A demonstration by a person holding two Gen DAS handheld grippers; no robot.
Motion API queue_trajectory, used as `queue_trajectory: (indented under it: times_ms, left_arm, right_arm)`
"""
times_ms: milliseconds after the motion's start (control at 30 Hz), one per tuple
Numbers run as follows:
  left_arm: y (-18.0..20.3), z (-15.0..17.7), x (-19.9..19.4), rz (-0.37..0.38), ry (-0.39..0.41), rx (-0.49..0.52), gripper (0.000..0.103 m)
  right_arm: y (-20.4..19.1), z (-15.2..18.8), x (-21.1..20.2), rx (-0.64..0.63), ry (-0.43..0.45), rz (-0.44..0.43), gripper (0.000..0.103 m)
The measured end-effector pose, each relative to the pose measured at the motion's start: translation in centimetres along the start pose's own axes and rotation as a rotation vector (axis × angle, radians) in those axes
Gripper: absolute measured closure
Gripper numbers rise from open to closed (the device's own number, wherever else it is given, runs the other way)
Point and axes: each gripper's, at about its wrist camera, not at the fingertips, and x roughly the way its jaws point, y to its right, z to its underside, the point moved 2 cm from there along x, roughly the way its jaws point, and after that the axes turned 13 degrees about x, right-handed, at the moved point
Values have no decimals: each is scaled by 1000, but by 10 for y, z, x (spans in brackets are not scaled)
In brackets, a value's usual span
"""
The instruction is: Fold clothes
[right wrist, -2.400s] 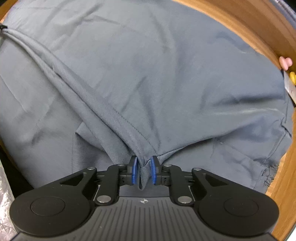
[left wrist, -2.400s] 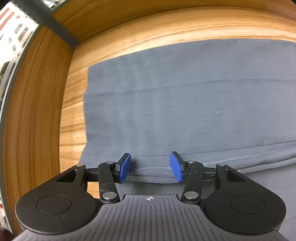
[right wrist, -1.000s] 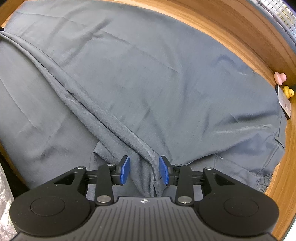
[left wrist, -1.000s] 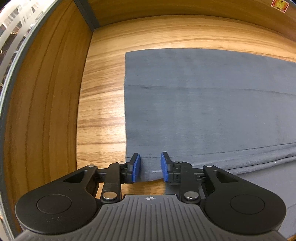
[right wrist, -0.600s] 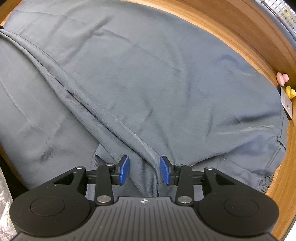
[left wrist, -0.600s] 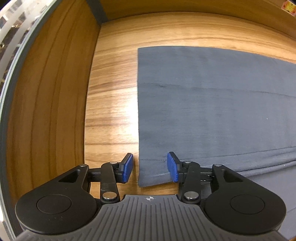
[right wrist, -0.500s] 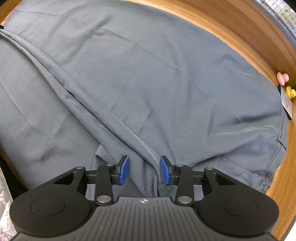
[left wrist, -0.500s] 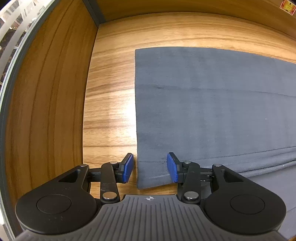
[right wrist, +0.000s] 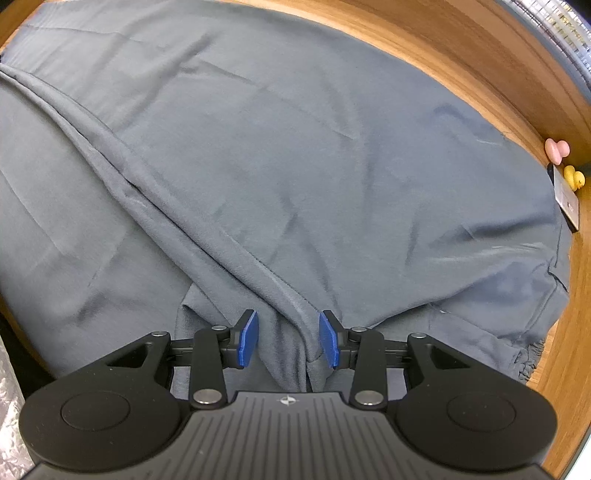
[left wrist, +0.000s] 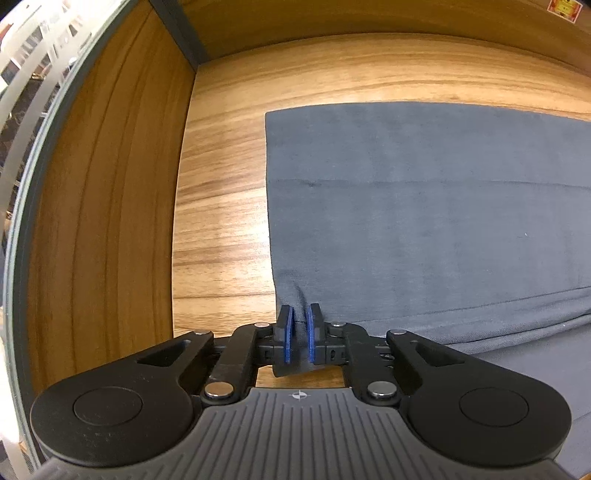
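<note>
A pair of grey trousers lies flat on the wooden table. In the left wrist view its leg end has a straight hem edge facing left. My left gripper is shut on the near corner of that hem. In the right wrist view the trousers fill the frame, with a long fold ridge running diagonally down to my gripper. My right gripper is open, its blue pads either side of that ridge near the crotch. The waistband is bunched at the lower right.
A wooden side wall rises left of the table, and a back wall stands behind it. In the right wrist view a pink toy, a yellow duck and a dark flat box sit at the right edge.
My left gripper has closed on the hem corner, which it straddled open half a second ago. My right gripper opened about a second ago, releasing the fold, and has stayed open and still.
</note>
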Motion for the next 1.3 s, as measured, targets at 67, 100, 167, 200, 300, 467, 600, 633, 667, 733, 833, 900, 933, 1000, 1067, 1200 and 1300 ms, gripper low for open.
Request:
queue_trajectory:
  times_ms: [67, 100, 167, 200, 300, 467, 600, 633, 667, 733, 833, 900, 933, 1000, 1067, 1200, 1300]
  left_arm:
    - [2, 0, 0, 7, -1, 8, 93]
    - [3, -1, 2, 7, -3, 11, 91]
    - [4, -2, 5, 3, -10, 16, 87]
    - [5, -2, 5, 5, -11, 15, 83]
    - [8, -5, 8, 1, -17, 26, 74]
    - [12, -6, 10, -17, -11, 55, 87]
    - [8, -8, 7, -54, -3, 49, 99]
    - [5, -10, 3, -61, 13, 31, 99]
    - [1, -11, 0, -68, 28, 14, 99]
    - [-3, -16, -8, -83, 54, 0, 99]
    - [-8, -26, -22, -109, 103, 0, 99]
    - [-10, -37, -32, -134, 142, -1, 99]
    - [-11, -42, -37, -145, 161, -3, 99]
    - [-12, -50, -43, -161, 185, -8, 99]
    - [-11, -63, -50, -191, 217, -4, 99]
    - [-12, -77, -58, -229, 257, -2, 99]
    - [-11, -78, -62, -238, 267, -9, 99]
  right_arm:
    - [1, 1, -1, -2, 3, -3, 61]
    - [1, 2, -1, -4, 4, -4, 61]
    - [1, 2, -1, -14, 6, -7, 61]
    - [0, 3, -1, -19, 7, -7, 61]
    - [3, 2, -2, -24, 17, -2, 61]
    - [16, -1, -1, -3, 14, 5, 61]
    - [18, -6, 10, -23, -13, 0, 61]
    - [18, -8, 13, -29, -21, -3, 61]
    - [17, -9, 16, -37, -28, -6, 61]
    - [14, -12, 21, -52, -43, -14, 61]
    - [11, -15, 28, -68, -56, -23, 61]
    - [12, -17, 28, -61, -54, -32, 61]
    - [13, -18, 26, -58, -48, -34, 61]
    - [15, -20, 22, -48, -31, -32, 61]
    - [19, -22, 17, -25, -12, -37, 60]
    - [26, -24, 9, -5, 15, -38, 58]
    - [29, -25, 4, 3, 28, -36, 58]
